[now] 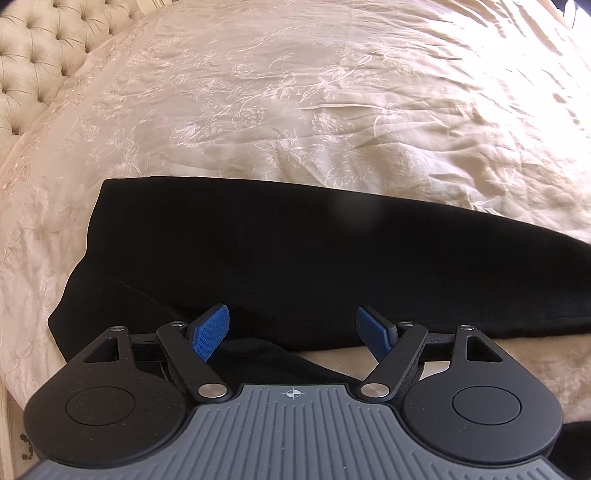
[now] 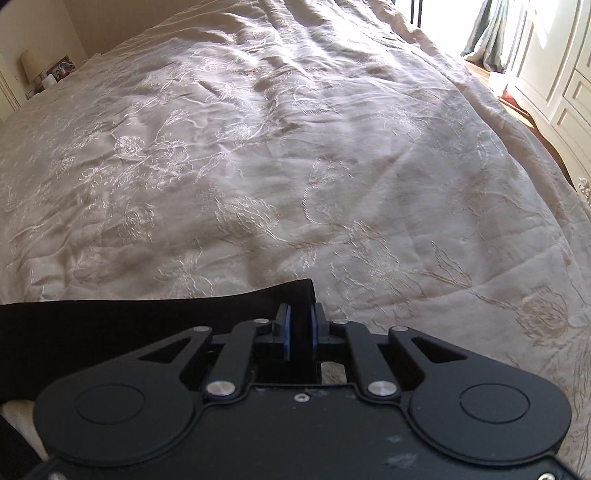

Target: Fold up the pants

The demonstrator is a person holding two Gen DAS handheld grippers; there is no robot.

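Across the near edge of the bed lie the black pants (image 1: 295, 258), a long, matte, lint-free band of dark cloth stretched left to right, smooth on top with one soft crease near the left end. They rest on a cream bedspread (image 1: 295, 110), a satiny, crumpled fabric stitched all over with pale flowers and trailing stems, its wrinkles catching hard sunlight on the right.

The left gripper (image 1: 293, 332) hangs low over the near edge of the pants, its jaws spread wide; the ribbed blue pads (image 1: 210, 332) touch nothing, with dark cloth showing below and between them. The right gripper (image 2: 300, 330) has its jaws drawn close on the far right end of the pants (image 2: 147, 317), and black fabric fills the narrow gap between its blue pads (image 2: 286, 332), so it looks clamped on the cloth there, just beside the squared-off corner of the leg.

At the far left stands a button-tufted headboard (image 1: 33, 62) in pale beige upholstery. Farther off, a small lamp (image 2: 31, 64) sits on a cluttered bedside stand (image 2: 55, 74) by the wall. To the right stand white panelled cabinets (image 2: 554, 74) with carved trim, a greenish curtain (image 2: 491, 33) and a strip of reddish wooden floor (image 2: 513, 99) in bright light.
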